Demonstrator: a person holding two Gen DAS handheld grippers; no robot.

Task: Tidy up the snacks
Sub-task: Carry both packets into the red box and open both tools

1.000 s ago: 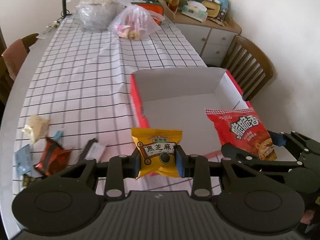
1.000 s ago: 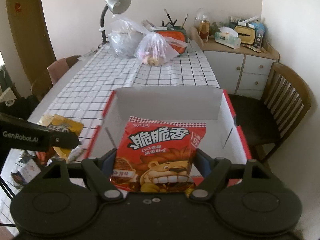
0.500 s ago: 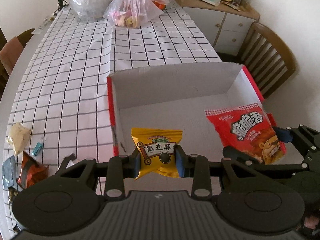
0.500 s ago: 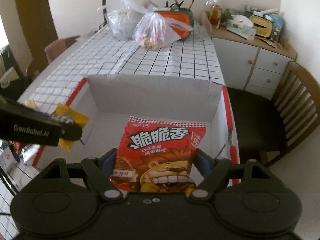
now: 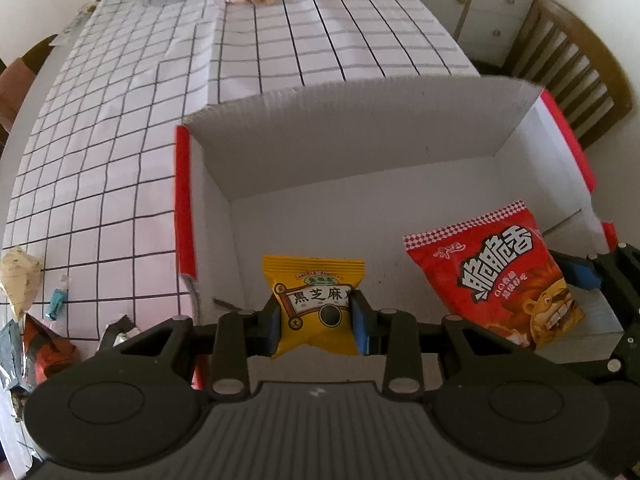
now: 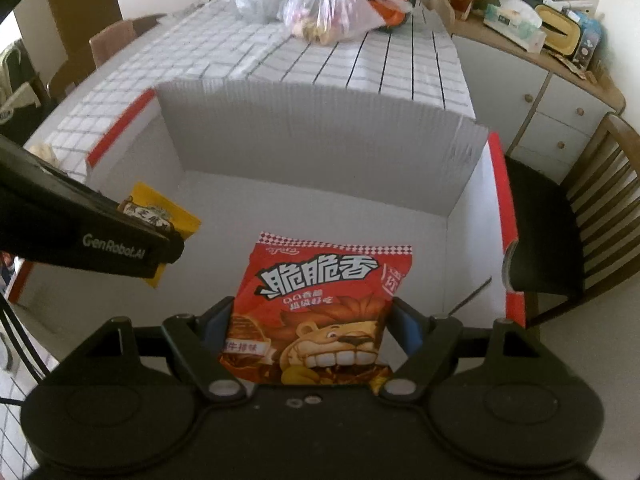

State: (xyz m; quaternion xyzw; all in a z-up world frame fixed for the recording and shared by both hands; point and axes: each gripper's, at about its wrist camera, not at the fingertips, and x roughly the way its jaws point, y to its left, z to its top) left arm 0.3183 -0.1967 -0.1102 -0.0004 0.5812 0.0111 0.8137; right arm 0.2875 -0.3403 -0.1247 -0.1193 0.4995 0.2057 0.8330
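Note:
My left gripper (image 5: 316,318) is shut on a small yellow sesame snack packet (image 5: 314,288), held over the near left part of the white cardboard box (image 5: 360,152) with red edges. My right gripper (image 6: 310,320) is shut on a red snack bag with a lion on it (image 6: 320,304), held over the box's floor at the near right. In the right wrist view the left gripper's arm crosses the left side with the yellow packet (image 6: 160,210) at its tip. The left wrist view catches the red bag (image 5: 496,276) at the right.
Several loose snack wrappers (image 5: 28,320) lie on the checked tablecloth (image 5: 120,120) left of the box. Plastic bags (image 6: 324,8) and an orange case stand at the table's far end. A wooden chair (image 6: 580,208) and a white cabinet (image 6: 540,92) are on the right.
Both grippers have come forward and down over the box with their packets still gripped. The box now fills more of each view, and the yellow packet has crossed from the box's left edge to inside.

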